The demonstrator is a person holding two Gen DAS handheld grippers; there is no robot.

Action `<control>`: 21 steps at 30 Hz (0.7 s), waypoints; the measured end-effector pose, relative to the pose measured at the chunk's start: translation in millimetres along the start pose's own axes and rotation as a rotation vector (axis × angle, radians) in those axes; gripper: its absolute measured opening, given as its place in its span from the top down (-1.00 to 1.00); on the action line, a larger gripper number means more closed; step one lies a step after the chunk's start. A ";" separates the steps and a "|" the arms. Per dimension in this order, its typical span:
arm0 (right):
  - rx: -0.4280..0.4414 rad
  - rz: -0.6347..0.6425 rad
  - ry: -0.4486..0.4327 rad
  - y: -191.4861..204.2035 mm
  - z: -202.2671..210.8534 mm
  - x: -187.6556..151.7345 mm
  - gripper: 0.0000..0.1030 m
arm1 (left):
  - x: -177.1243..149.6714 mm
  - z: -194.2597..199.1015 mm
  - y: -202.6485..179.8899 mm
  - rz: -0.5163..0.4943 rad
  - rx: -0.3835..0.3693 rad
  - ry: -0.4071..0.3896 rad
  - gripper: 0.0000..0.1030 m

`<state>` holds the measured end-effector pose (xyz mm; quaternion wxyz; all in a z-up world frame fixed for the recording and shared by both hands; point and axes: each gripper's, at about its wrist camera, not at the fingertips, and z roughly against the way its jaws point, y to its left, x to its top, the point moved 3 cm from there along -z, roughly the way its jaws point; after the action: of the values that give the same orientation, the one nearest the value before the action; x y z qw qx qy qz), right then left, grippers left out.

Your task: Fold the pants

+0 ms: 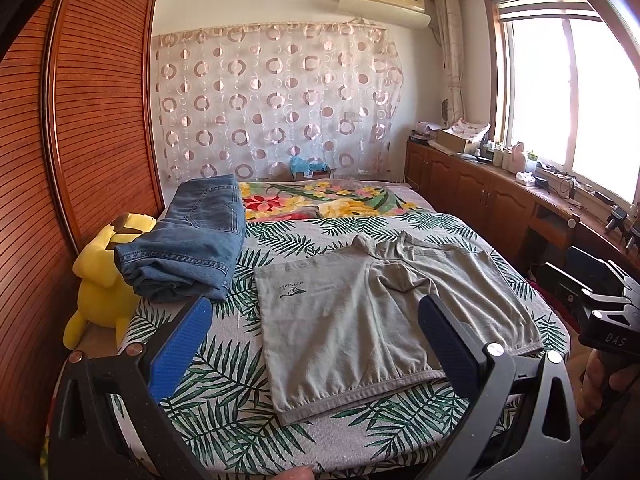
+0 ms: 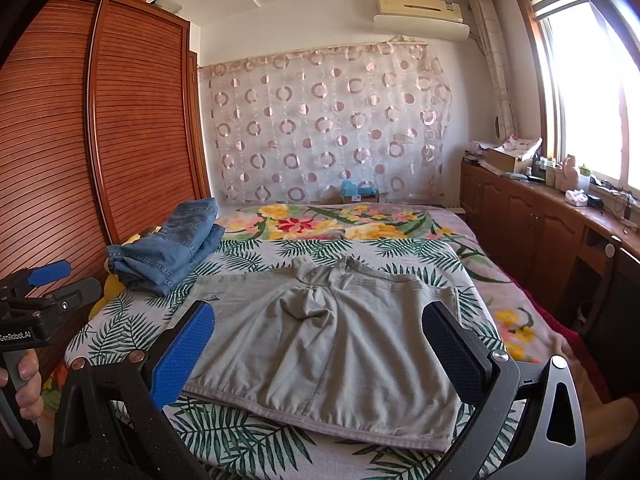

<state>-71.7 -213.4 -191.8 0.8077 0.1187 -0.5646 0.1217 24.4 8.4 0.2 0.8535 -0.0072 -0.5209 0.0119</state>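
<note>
Here we are over the bed (image 1: 224, 420), its leaf-print cover spread wide. The grey shorts (image 1: 360, 320) lie flat in the middle of it, waistband nearest the cameras, a small printed logo on the leg toward nine o'clock. The left tool (image 1: 316, 344) hangs above the near edge, fingers spread well apart, nothing between them; one blue pad (image 1: 180, 352) sits off the cloth at nine o'clock, the other over the shorts at three. The right tool (image 2: 320, 356) matches it, wide apart and empty, framing the shorts from both sides. Up at ten o'clock, folded blue jeans (image 1: 188, 248) rest on the cover, well apart from the shorts, with a yellow plush toy (image 1: 100, 280) just beside them at the bed's edge. A floral blanket (image 1: 320, 200) lies at twelve o'clock.
</note>
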 end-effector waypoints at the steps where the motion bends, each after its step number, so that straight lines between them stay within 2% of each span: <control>1: 0.000 0.000 0.000 -0.2 0.0 0.0 -1.00 | 0.0 0.6 -0.3 0.000 0.000 -0.001 -1.00; 21: 0.000 -0.003 -0.001 0.0 0.4 0.1 -1.00 | -0.3 1.2 -2.4 -0.003 0.000 -0.007 -1.00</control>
<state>-72.1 -213.5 -191.6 0.8075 0.1196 -0.5649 0.1207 23.3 5.9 0.5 0.8516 -0.0063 -0.5240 0.0105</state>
